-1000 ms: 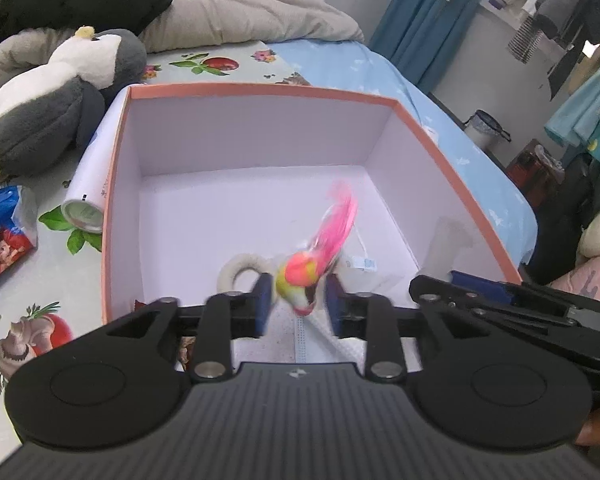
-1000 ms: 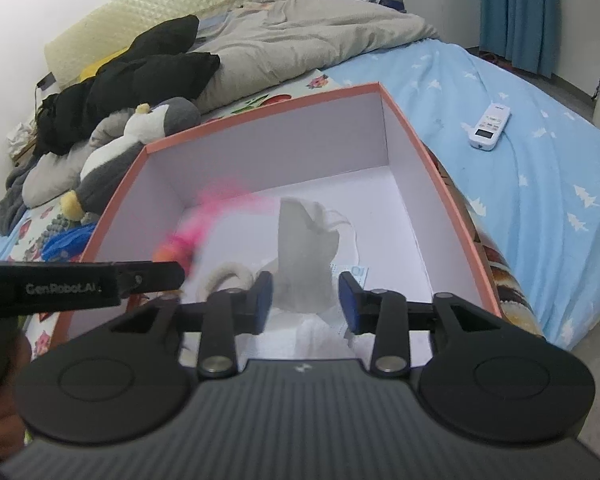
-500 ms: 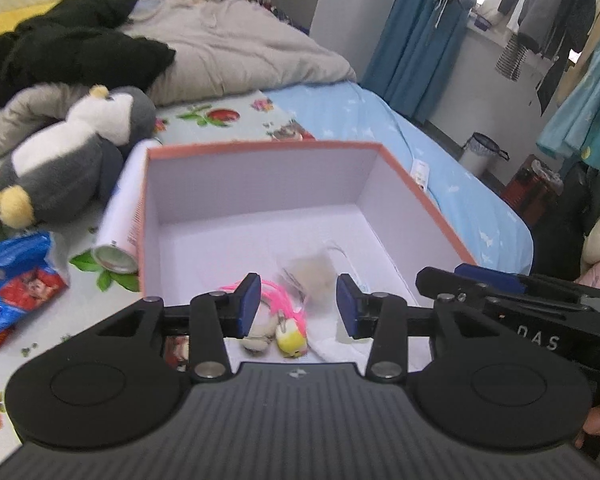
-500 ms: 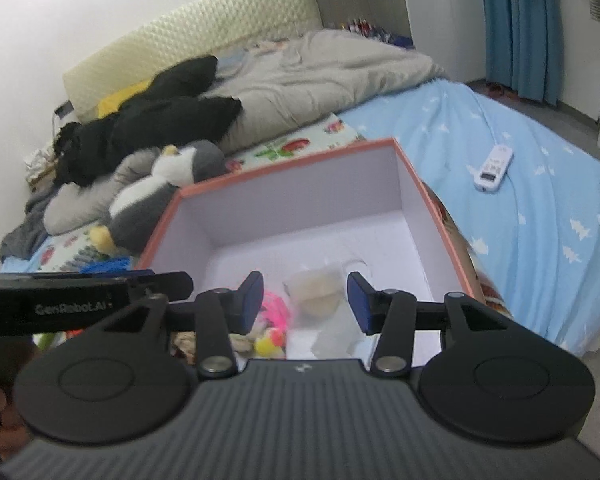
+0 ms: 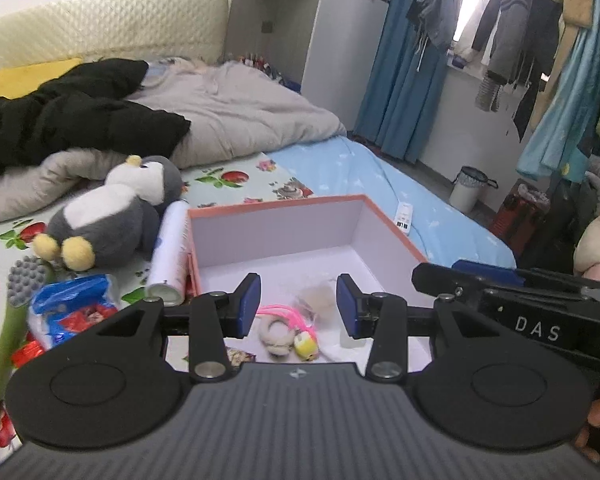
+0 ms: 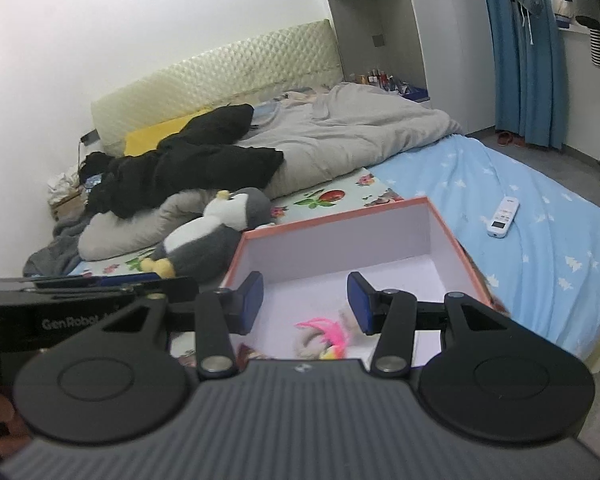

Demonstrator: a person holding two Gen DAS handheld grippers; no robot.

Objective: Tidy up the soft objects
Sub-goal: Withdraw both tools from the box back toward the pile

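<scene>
Two handheld claws hover side by side above the near edge of an open box on a bed. The left claw (image 5: 298, 306) has its blue-padded fingers apart and empty, level and pointing over the box (image 5: 284, 208). The right claw (image 6: 305, 303) is likewise spread wide with nothing between its pads, held just to the right of the left one and aimed at the same box (image 6: 336, 216).

The box is rectangular cardboard, salmon-orange outside with smooth pale lilac walls and floor. At its near end lies a small pile of soft toys: a fuzzy beige ring (image 5: 277, 334), a yellow ball toy (image 5: 306, 346) with bright pink feathers (image 5: 286, 314), and a fluffy tan tuft (image 5: 318, 298) in clear wrap. The far end of the box floor is bare.

Left of the box, a plush grey-and-white penguin (image 5: 112, 216) with yellow feet lies on its side on the fruit-print sheet, with a white cylindrical can (image 5: 170, 256) touching the box's left wall. A white remote (image 6: 503, 216) rests on the blue bedsheet right of the box.
</scene>
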